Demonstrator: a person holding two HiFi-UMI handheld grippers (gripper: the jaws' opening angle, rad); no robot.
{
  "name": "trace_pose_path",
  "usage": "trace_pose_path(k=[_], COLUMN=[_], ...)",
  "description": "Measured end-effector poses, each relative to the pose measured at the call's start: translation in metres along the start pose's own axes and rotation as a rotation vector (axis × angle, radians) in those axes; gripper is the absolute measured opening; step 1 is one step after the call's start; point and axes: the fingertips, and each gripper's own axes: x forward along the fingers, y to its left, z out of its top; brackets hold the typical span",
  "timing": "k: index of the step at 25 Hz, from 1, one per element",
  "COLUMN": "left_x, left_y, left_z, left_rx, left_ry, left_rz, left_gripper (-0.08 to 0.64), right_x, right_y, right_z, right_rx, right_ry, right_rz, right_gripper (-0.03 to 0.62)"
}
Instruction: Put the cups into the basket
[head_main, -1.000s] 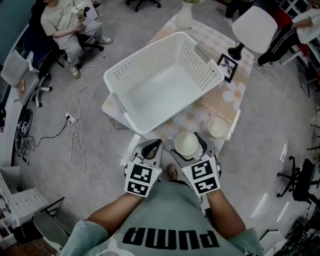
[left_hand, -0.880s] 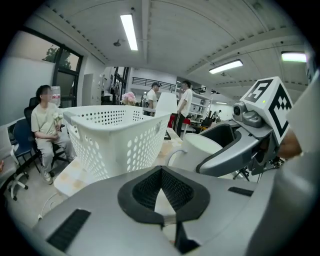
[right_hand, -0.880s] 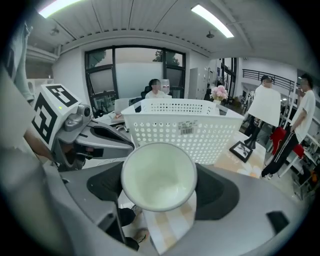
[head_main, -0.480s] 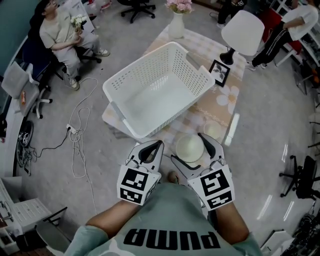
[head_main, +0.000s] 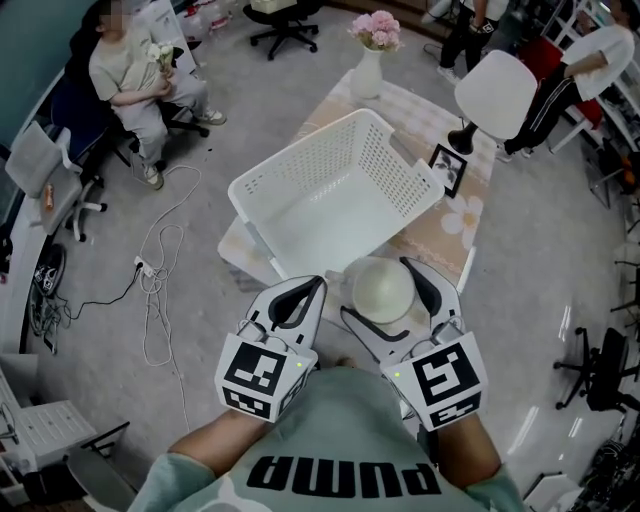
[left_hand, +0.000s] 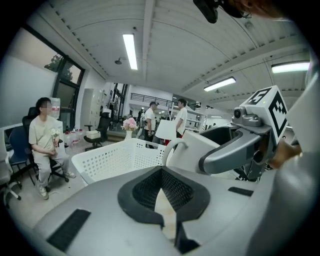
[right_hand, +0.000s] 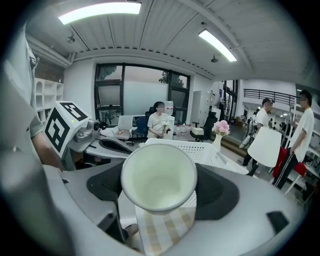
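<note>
Head view: the right claw (head_main: 379, 297), clamped on a white ceramic cup (head_main: 383, 288), now holds it clear of the checked-cloth desk (head_main: 452, 228), higher and closer to the camera than a second ago, when it sat low at the near edge. Its rim now overlaps the near corner of the white perforated plastic basket (head_main: 300, 165). The lift appears done; the carry over the basket wall is what remains. A second cup, on the desk a second ago, is no longer in sight. The held cup's mouth points up and tips back toward the holder, so its long axis looks near upright and slightly leaned. Its handle (left_hand: 174, 146) juts toward the basket. The left claw (head_main: 319, 286) hovers beside it, tips together and empty.
</note>
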Motion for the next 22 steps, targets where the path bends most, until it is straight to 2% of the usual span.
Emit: trace_pose_path(k=[3, 9, 16, 22], left_x=[-0.009, -0.027, -0.039, -0.036], left_y=[0.026, 0.085, 0.133, 0.158], left_z=[0.015, 0.026, 0.022, 0.009], left_rx=[0.024, 0.01, -0.014, -0.042], left_ry=[-0.034, -0.06, -0.055, -0.027], left_rz=[0.038, 0.115, 0.151, 0.186], left_gripper=[0.005, 0.005, 0.005, 0.005], right_x=[0.015, 0.049, 0.091, 0.127], right_y=[0.004, 0.015, 0.015, 0.011], right_z=[0.017, 0.041, 0.06, 0.06], right_rx=[-0.02, -0.052, -0.1, -0.159], right_ry=[-0.006, -0.007, 0.018, 0.069], right_rz=[0.002, 0.013, 0.015, 0.061], right_gripper=[0.397, 0.397, 0.397, 0.397])
